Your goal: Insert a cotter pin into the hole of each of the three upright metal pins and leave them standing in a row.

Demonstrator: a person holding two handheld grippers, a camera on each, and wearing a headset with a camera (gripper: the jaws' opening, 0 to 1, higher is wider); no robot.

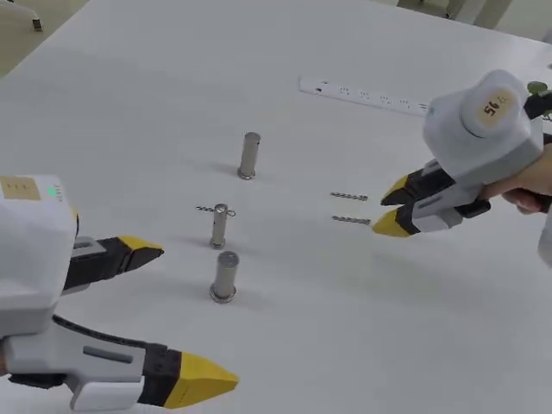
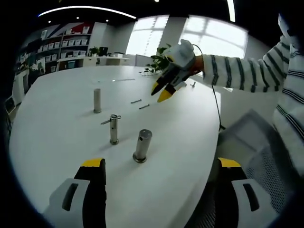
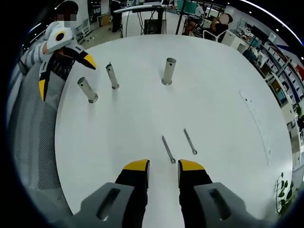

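Three upright metal pins stand in a row on the white table: the far pin [image 1: 249, 155], the middle pin [image 1: 220, 226] with a cotter pin [image 1: 212, 210] through its top, and the near pin [image 1: 224, 276]. Two loose cotter pins [image 1: 348, 197] [image 1: 351, 220] lie flat to their right. My right gripper [image 1: 381, 214] is open just right of them, its tips close to the nearer loose cotter pin [image 3: 168, 149]. My left gripper [image 1: 198, 315] is wide open, holding nothing, left of the near pin [image 2: 142, 145].
A white power strip [image 1: 362, 95] lies at the back right of the table [image 1: 345, 328]. A striped sleeve [image 2: 247, 71] holds the right gripper [image 2: 164, 90]. The table's edge and a grey floor [image 2: 256, 137] lie to the right in the left gripper view.
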